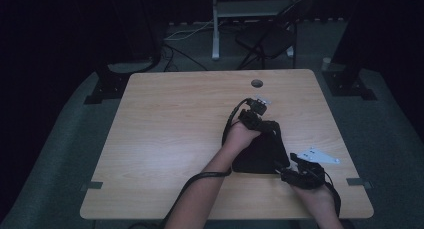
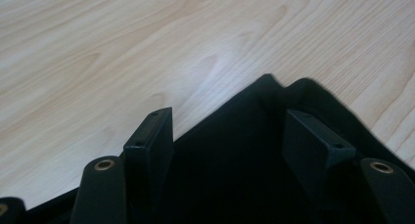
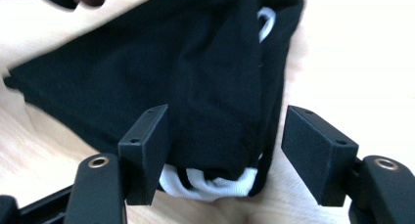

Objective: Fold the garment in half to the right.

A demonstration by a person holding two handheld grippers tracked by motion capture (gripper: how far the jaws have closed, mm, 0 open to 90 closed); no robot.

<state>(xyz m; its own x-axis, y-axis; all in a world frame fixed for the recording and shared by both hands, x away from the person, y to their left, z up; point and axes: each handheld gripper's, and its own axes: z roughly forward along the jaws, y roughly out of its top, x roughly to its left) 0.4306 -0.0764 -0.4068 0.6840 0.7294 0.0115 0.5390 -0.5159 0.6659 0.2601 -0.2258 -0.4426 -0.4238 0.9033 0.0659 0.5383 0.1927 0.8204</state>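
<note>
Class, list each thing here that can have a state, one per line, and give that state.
black garment: folded flat on the table, white trim showing at one end.
left tongs: open over the garment's corner, not pressing it.
right tongs: open, garment's end between them, ungripped.
folding chair: unfolded, standing.

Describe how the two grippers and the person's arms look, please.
Both the left gripper and the right gripper are black, with two flat rectangular jaws on arms with brass-coloured rivets. Each carries a grey three-cornered plate and trails a black cable. The forearms are bare, without sleeves.
</note>
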